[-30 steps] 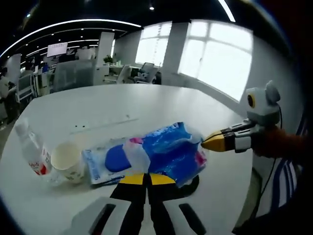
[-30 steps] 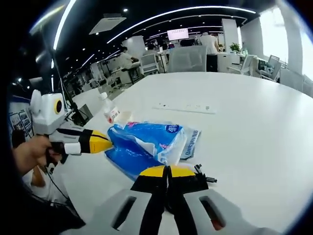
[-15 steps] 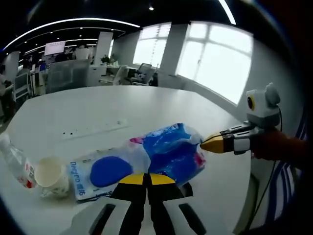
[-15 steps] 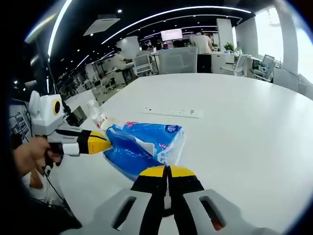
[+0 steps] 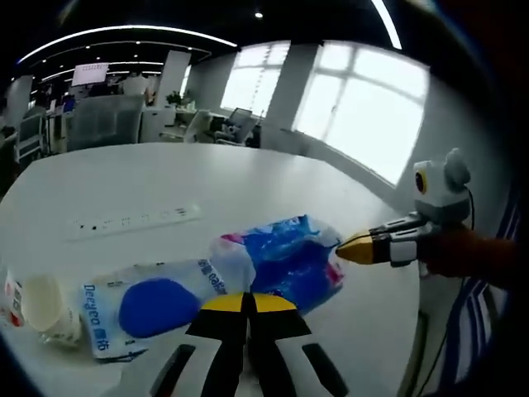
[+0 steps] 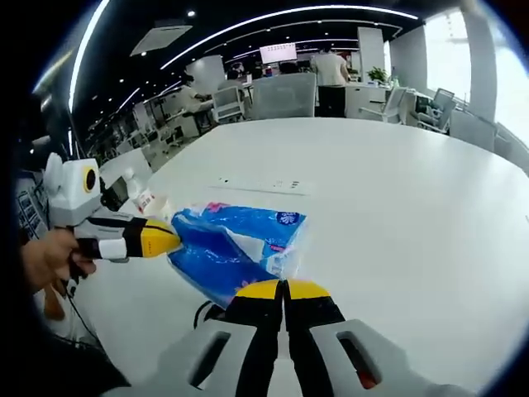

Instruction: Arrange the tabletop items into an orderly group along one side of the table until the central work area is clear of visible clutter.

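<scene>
Pinching opposite ends of a crinkly blue plastic packet [image 5: 289, 260], the left gripper [image 6: 169, 240] and right gripper [image 5: 347, 247] hold it just above the white counter [image 5: 231, 178], jaws pressed together on the film. It looks light, soft and slippery, best gripped by its gathered ends. Its long axis runs gripper to gripper. Beside it lie a white-and-blue flat pouch [image 5: 145, 302] and a paper cup [image 5: 45, 306].

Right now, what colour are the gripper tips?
Yellow, on black jaws. The left gripper in the left gripper view shows it best.
</scene>
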Motion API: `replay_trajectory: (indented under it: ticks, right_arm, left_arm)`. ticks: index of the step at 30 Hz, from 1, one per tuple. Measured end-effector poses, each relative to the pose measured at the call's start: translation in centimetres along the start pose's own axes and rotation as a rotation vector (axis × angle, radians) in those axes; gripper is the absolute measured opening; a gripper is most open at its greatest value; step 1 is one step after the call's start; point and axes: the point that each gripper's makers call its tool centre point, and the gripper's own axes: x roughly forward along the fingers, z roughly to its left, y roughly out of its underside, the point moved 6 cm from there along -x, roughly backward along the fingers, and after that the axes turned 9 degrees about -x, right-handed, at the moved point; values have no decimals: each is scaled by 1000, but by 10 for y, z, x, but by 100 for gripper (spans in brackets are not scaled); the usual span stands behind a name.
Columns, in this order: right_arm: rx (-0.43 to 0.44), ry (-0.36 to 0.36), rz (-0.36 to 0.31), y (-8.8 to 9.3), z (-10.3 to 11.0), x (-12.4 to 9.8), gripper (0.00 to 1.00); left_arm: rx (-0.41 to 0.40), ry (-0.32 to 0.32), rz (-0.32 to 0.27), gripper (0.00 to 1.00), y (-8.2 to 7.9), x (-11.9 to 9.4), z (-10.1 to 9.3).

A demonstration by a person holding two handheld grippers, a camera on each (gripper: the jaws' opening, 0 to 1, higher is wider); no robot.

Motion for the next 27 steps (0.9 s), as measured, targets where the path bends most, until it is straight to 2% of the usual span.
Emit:
replay_trajectory:
  ticks: [12, 15, 18, 27]
  right_arm:
    - [-15, 42, 19, 3, -29, 14, 0]
    - [-19, 52, 28, 5, -34, 15, 0]
    - [-24, 67, 36, 7, -48, 21, 0]
    - [-36, 80, 53, 14, -53, 25, 0]
  left_arm:
    - [-56, 19, 16, 0, -2, 40, -1]
    - [-63, 24, 21, 0, -4, 43, -4]
    - [-62, 30, 36, 0, -3, 53, -6]
    - [-49, 40, 64, 0, 2, 72, -6]
